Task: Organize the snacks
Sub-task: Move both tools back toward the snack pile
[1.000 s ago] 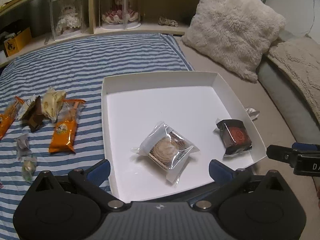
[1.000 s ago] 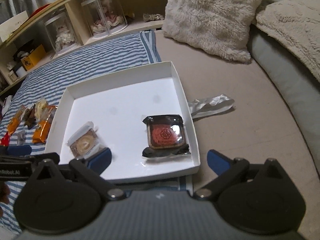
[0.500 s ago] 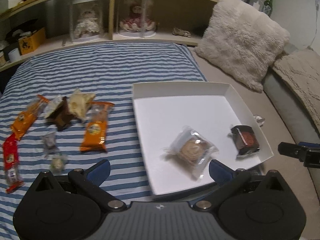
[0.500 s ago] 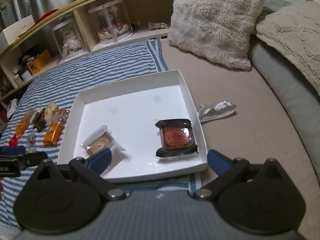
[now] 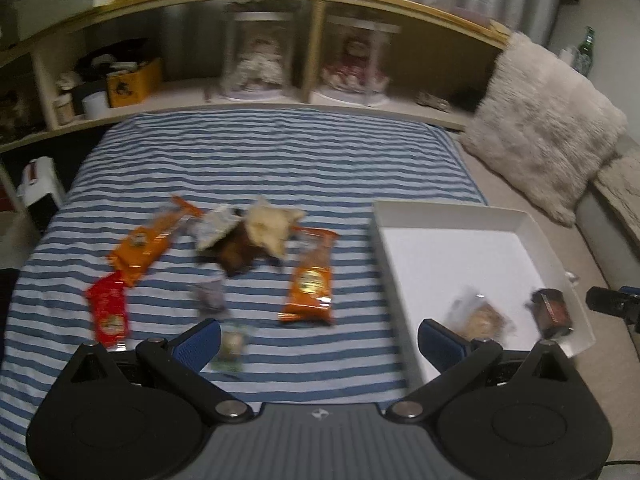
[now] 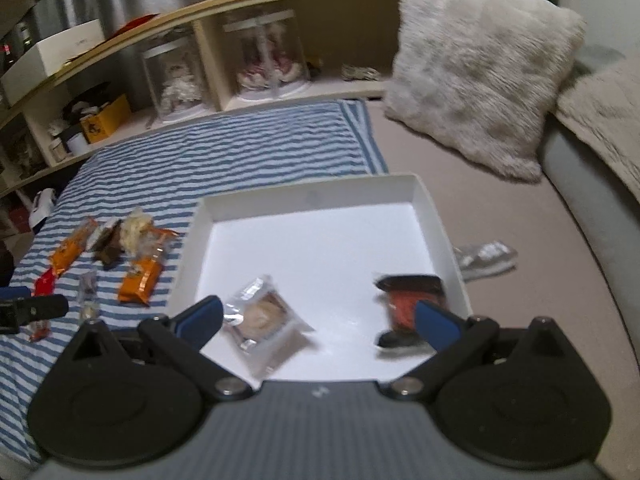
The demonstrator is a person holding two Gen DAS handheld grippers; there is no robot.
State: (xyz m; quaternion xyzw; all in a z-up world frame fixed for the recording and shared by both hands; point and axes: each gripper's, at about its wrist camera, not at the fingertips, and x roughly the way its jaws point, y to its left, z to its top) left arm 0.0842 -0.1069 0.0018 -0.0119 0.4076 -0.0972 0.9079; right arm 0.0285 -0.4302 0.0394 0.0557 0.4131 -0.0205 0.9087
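Note:
A shallow white box (image 5: 452, 214) (image 6: 312, 196) lies on the bed with a clear-wrapped pastry (image 6: 264, 314) (image 5: 480, 318) and a dark red-faced snack (image 6: 408, 300) (image 5: 552, 312) inside. Left of it, on the striped sheet, lie loose snacks: an orange packet (image 5: 311, 280) (image 6: 142, 278), a second orange packet (image 5: 146, 244), a red packet (image 5: 108, 312), a pale and brown cluster (image 5: 248, 236), and small wrapped sweets (image 5: 232, 346). My left gripper (image 5: 318, 344) is open above the sheet, holding nothing. My right gripper (image 6: 318, 322) is open above the box's near edge, empty.
A fluffy cushion (image 6: 480, 64) leans at the back right beside a grey sofa edge (image 6: 592, 200). A crumpled silver wrapper (image 6: 484, 258) lies right of the box. Shelves with glass-domed dolls (image 5: 260, 60) run behind the bed. The right gripper's tip (image 5: 612, 306) shows at the left view's right edge.
Both grippers have drawn back and risen. The left one swung left, so the loose snacks on the sheet now sit ahead of it and the box has slid right.

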